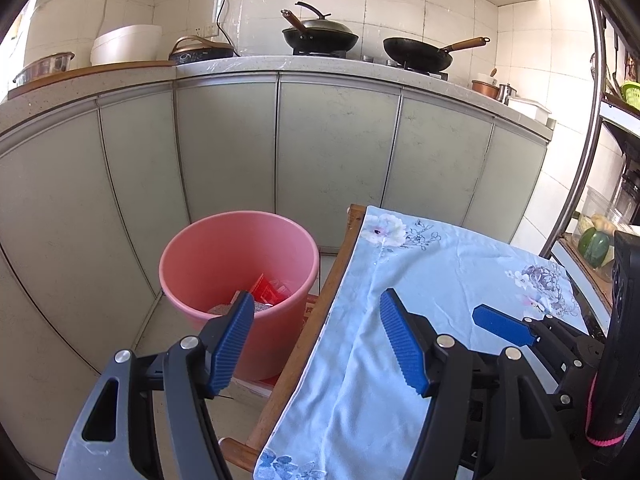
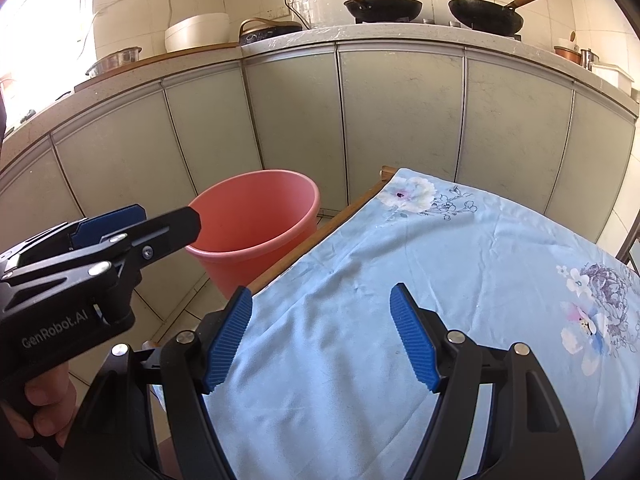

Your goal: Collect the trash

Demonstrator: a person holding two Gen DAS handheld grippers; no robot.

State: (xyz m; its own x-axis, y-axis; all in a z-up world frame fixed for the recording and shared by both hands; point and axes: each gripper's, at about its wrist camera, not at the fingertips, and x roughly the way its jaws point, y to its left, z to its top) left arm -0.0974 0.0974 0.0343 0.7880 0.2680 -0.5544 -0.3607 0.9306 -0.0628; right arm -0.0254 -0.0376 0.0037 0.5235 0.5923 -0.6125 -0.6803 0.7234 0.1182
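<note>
A pink bucket [image 1: 240,264] stands on the floor left of a table under a light blue floral cloth [image 1: 420,280]. Red wrappers and grey trash [image 1: 266,290] lie inside it. My left gripper [image 1: 316,340] is open and empty, straddling the table's left edge near the bucket. My right gripper [image 2: 320,336] is open and empty above the cloth [image 2: 440,280]. The bucket [image 2: 256,224] also shows in the right wrist view, with the left gripper [image 2: 156,224] reaching toward its rim. The right gripper's blue fingers [image 1: 504,326] show at the right of the left wrist view.
Grey kitchen cabinets [image 1: 328,148] curve behind the bucket and table. The counter holds two woks [image 1: 320,36], a rice cooker [image 1: 126,44] and pots. A metal rack with vegetables [image 1: 596,244] stands at the right. The table's wooden edge [image 1: 320,312] runs beside the bucket.
</note>
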